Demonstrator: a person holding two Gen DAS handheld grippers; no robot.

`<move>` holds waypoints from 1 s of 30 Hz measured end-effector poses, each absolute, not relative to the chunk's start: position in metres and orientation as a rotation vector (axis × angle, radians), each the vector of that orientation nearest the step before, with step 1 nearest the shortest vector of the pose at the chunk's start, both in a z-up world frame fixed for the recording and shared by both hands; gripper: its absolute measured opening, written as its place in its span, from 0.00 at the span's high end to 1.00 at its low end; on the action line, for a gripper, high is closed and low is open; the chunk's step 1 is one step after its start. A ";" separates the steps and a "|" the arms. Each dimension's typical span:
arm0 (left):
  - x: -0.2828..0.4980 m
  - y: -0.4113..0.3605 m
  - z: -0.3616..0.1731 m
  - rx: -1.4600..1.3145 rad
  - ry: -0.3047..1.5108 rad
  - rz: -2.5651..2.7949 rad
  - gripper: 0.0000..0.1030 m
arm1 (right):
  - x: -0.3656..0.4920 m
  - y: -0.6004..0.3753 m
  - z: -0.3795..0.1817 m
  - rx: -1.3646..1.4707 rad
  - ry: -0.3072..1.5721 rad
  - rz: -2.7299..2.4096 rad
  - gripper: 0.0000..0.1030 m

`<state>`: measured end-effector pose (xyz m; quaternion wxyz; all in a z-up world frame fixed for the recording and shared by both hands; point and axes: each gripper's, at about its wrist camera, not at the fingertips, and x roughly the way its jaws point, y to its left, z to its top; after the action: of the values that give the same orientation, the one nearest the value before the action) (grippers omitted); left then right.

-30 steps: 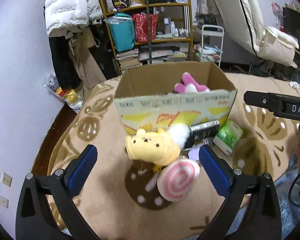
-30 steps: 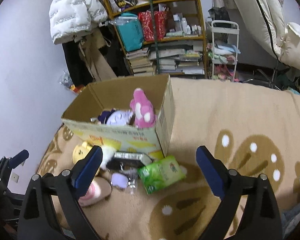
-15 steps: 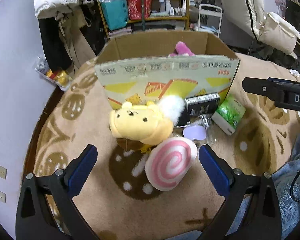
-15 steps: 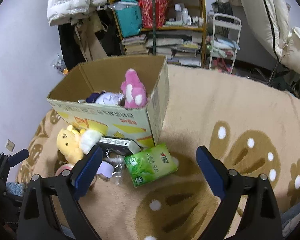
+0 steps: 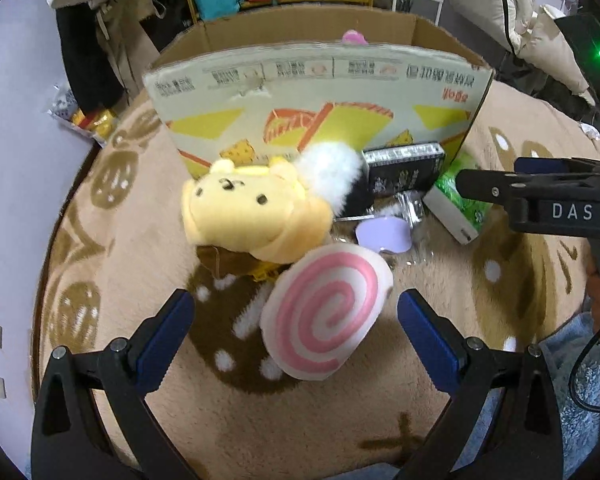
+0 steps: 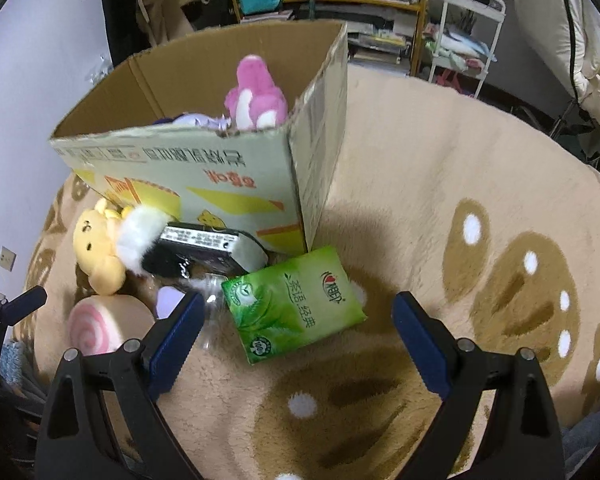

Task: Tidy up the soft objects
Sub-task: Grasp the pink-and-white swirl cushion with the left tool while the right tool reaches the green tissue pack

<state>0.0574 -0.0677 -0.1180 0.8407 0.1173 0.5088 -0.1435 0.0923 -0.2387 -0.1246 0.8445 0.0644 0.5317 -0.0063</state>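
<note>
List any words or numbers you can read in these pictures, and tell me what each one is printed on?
"DAS": on the black body of the right gripper, seen from the left wrist camera.
"100" in a round seal: on the green tissue pack; its other characters are not Latin.
Red and black print on the cardboard box: upside down, unreadable.
Label on the black box: too small.

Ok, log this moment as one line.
left gripper: open, over pink swirl plush | right gripper: open, over green tissue pack | cardboard box: holds pink plush
</note>
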 end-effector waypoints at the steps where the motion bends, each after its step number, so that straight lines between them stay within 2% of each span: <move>1: 0.058 -0.069 -0.120 0.251 1.083 -0.306 0.03 | 0.095 -0.239 -0.127 0.138 1.132 -0.012 0.04; 21: 0.072 -0.070 -0.136 0.247 1.139 -0.277 0.03 | 0.111 -0.238 -0.161 0.082 1.233 -0.030 0.04; 23: 0.073 -0.070 -0.136 0.243 1.149 -0.282 0.03 | 0.112 -0.237 -0.162 0.077 1.245 -0.024 0.07; 25: 0.073 -0.070 -0.137 0.236 1.159 -0.284 0.03 | 0.113 -0.236 -0.164 0.076 1.256 -0.014 0.15; 30: 0.075 -0.067 -0.139 0.214 1.175 -0.290 0.03 | 0.111 -0.235 -0.166 0.069 1.264 -0.011 0.16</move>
<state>0.0748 -0.0665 -0.1393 0.8171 0.1006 0.5512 -0.1360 0.1110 -0.2351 -0.1656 0.8064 0.0324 0.5905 -0.0050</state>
